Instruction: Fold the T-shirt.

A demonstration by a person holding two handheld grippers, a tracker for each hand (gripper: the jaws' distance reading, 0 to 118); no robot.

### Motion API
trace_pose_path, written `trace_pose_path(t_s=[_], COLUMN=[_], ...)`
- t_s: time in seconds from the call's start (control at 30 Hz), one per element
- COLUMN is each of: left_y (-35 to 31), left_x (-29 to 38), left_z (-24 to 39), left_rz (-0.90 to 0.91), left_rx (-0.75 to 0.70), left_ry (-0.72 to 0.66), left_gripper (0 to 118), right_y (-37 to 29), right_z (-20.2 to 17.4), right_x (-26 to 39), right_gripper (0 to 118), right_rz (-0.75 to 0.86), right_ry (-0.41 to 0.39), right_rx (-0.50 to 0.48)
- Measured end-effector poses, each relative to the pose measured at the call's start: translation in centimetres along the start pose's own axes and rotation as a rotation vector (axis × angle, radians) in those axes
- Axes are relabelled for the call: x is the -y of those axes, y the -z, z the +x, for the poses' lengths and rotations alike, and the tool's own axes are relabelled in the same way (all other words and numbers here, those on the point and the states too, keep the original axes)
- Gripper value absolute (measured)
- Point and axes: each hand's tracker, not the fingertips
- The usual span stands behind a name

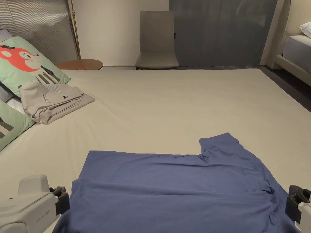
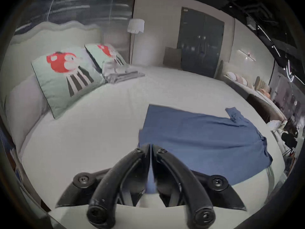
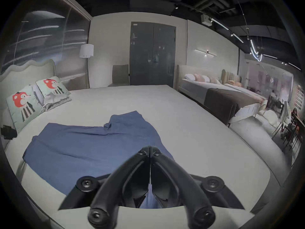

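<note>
Item: blue T-shirt [image 1: 170,188], plain, no print or label visible. It lay spread on the near part of a pale bed [image 1: 182,103], one short sleeve [image 1: 218,145] pointing toward the far side, with a long lengthwise fold line across the body. Its left hem and right shoulder edges were each gripped.

Left gripper [image 2: 151,147]: black jaws pressed together at the tips, with blue cloth showing between them farther back, pinching the shirt's left edge. In the head view its pale grey body [image 1: 27,206] sat at the lower left corner and carried small dark lettering, too small and angled to read with confidence.

Right gripper [image 3: 149,150]: jaws likewise closed tip to tip, a strip of blue fabric caught between them; in the head view it stood at the shirt's right edge [image 1: 296,201].

Other contents of the bed:
- Folded beige garment [image 1: 51,101], left side, well apart from the shirt, resting against the pillows; it bore a small printed mark and a line of tiny text, not legible.
- Two mint-green pillows [image 1: 27,63] with a red-orange cartoon animal and dark stripes.

Surroundings: grey chair [image 1: 156,39] beyond the bed, dark double door [image 3: 152,52], white floor lamp [image 3: 86,50], round wooden side table [image 1: 80,64], second bed [image 3: 222,92] to the right.
</note>
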Motion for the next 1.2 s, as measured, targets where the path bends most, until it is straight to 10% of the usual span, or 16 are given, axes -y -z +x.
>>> trace_pose_path(t_s=[0.03,0.13,0.43,0.57,0.6,0.67,0.7,0.9,0.97,1.03,1.1,1.2], left_y=[0.6,2.8,7.0,4.9,4.5,4.0,3.7,2.0,1.6,1.5,1.2,0.1], left_x=[0.3,1.4,4.8,4.0,3.8,3.4,3.2,2.7,2.9,2.9,3.0,2.8], left_z=[-0.5,-1.9,-1.5,0.0,0.4,0.4,0.4,-0.4,-0.2,-0.3,-0.3,-0.1], left_rz=[-0.023,-0.155,-0.341,-0.291,-0.282,-0.253,-0.252,-0.218,-0.217,-0.220,-0.229,-0.234], left_rx=[-0.011,-0.060,-0.065,-0.051,-0.066,-0.088,-0.082,-0.071,-0.067,-0.070,-0.067,-0.071], left_ry=[-0.006,-0.028,0.003,0.045,0.058,0.082,0.076,0.038,0.033,0.029,0.017,0.011], left_gripper=[15,113,90,15,13,13,13,11,11,10,9,9], right_y=[-0.1,-0.3,0.0,0.4,0.8,1.8,2.5,4.9,5.9,5.4,4.7,3.2], right_z=[0.1,0.3,0.8,1.4,1.7,2.5,2.9,4.0,4.0,3.5,3.6,3.2], right_x=[0.2,0.7,2.0,2.4,2.5,2.8,3.2,5.9,6.7,6.2,5.4,3.8], right_gripper=[1,1,1,5,26,110,118,108,74,68,21,10], right_rz=[-0.006,-0.020,-0.074,-0.108,-0.142,-0.230,-0.293,-0.467,-0.516,-0.463,-0.456,-0.427], right_ry=[0.007,0.012,0.023,0.023,0.034,0.055,0.061,0.062,0.087,0.038,0.041,0.021], right_rx=[-0.002,0.001,0.003,0.006,0.013,0.016,0.011,0.009,-0.033,-0.019,-0.058,-0.064])
